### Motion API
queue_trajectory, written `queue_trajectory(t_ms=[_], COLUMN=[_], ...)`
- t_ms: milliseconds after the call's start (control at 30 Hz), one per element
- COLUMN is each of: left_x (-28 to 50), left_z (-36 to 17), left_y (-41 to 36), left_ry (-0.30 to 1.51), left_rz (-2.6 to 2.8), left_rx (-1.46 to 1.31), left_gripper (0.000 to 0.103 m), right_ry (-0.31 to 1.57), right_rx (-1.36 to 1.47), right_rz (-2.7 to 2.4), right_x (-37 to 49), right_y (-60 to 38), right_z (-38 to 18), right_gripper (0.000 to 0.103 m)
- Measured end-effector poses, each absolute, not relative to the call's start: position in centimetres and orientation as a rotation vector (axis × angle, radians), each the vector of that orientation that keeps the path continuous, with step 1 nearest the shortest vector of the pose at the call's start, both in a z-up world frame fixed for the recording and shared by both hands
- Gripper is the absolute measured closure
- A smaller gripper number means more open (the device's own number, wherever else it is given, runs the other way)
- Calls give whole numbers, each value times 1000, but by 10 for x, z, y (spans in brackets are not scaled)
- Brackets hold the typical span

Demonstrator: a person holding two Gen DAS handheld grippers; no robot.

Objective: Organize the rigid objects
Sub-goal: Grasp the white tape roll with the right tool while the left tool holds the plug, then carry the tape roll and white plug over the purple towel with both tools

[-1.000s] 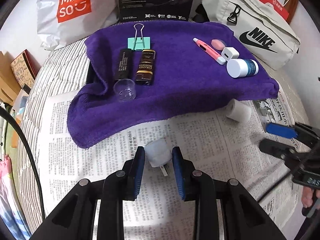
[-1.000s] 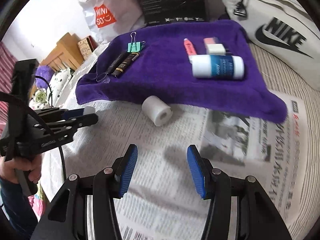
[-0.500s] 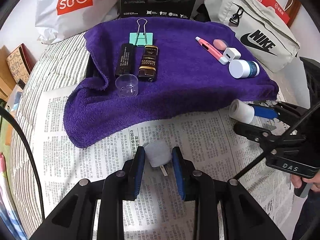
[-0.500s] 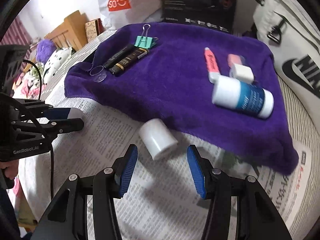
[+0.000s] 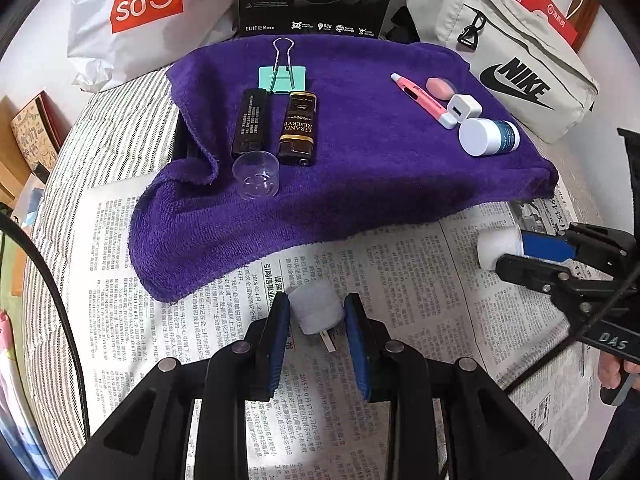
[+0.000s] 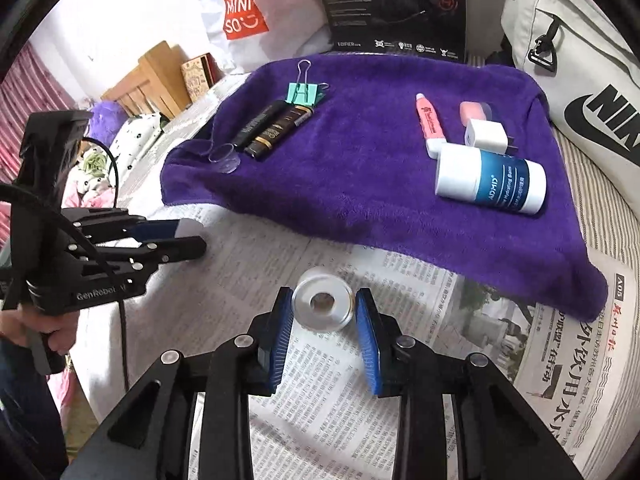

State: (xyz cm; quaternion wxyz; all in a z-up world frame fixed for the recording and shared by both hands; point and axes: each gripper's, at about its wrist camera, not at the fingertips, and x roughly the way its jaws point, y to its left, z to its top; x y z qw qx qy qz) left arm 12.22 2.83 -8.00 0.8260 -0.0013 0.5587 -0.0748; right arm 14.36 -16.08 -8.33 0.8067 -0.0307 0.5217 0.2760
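Purple towel [image 5: 360, 184] is my landmark. It lies across the far half of the newspaper [image 5: 400, 280] with two groups already on it. Toward its left sit a binder clip [image 5: 282, 76], two dark lighters [image 5: 250, 124] and a clear cup [image 5: 256, 176]. Toward its right sit a pink pen [image 5: 420, 98], a white charger cube [image 5: 464, 106] and a blue-and-white jar [image 5: 488, 136].

What has just changed is on my right side. A second ago the right gripper [image 6: 324, 298] hung wide open over bare newsprint, well short of the towel. Now it has come in to the towel's near edge and narrowed its jaws around the white roll [image 6: 322, 308]. The roll lies on the paper just in front of the towel with its open end facing the camera. Both blue pads sit against its sides, so I read this as a grip taken but not yet lifted.

The left gripper [image 5: 317, 304] has held steady throughout. Its jaws are clamped on a small white piece [image 5: 314, 314] with a metal prong, just off the towel's near-left corner.

So both loose items are now in hand. I judge that what remains is carrying each onto the towel beside its fellows.
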Motion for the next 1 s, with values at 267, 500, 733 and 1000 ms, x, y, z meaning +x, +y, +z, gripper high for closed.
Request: queue_trajectory(t_ms=[267,500,733,1000], left_x=[120,119,116,113], left_z=[-79,-79,-76,-73], left_y=[29,26,27,25], left_ry=[1193,1193,1187,1186], left_rz=[-164,-167,-169,-181], left_rx=[-5,4,-3,-1], left_gripper=[76,76,76,76], right_ry=[1118,1088,1087,1089], right_rx=[-104,-100,-119,-93], right_rz=[575,558,551,518], right_x=[149,154,147,136], right_y=[-149,-145,-153,-171], right_z=[-90,-91,-84,-81], right_gripper=[71,71,73,73])
